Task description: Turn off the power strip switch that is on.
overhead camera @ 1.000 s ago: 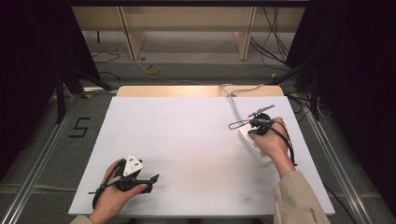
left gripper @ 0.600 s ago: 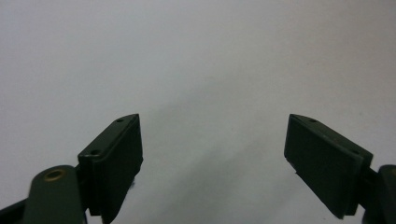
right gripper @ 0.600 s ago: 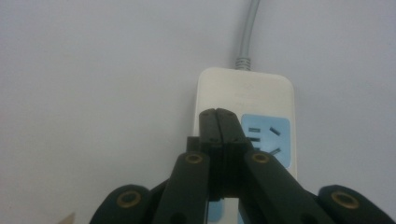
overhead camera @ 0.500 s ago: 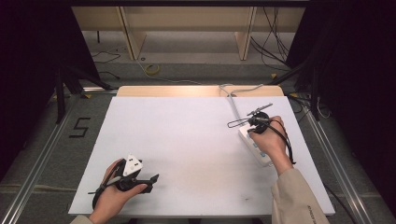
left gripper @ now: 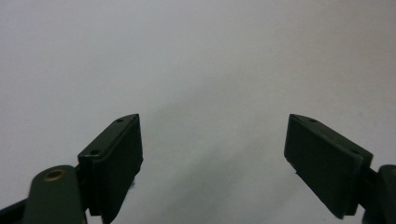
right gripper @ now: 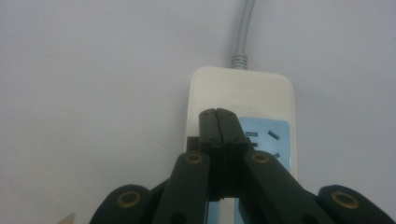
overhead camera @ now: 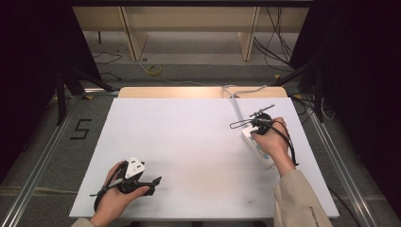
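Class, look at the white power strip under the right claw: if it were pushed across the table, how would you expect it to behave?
The power strip looks like a flat, rigid block, so it would probably slide rather than roll or tip. Its grey cable runs off the far end and may drag or swing it. The table looks smooth, so it could skid easily.

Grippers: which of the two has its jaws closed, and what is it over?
The right gripper: its jaws meet, above the white power strip. The left gripper has its jaws wide apart over the bare white table.
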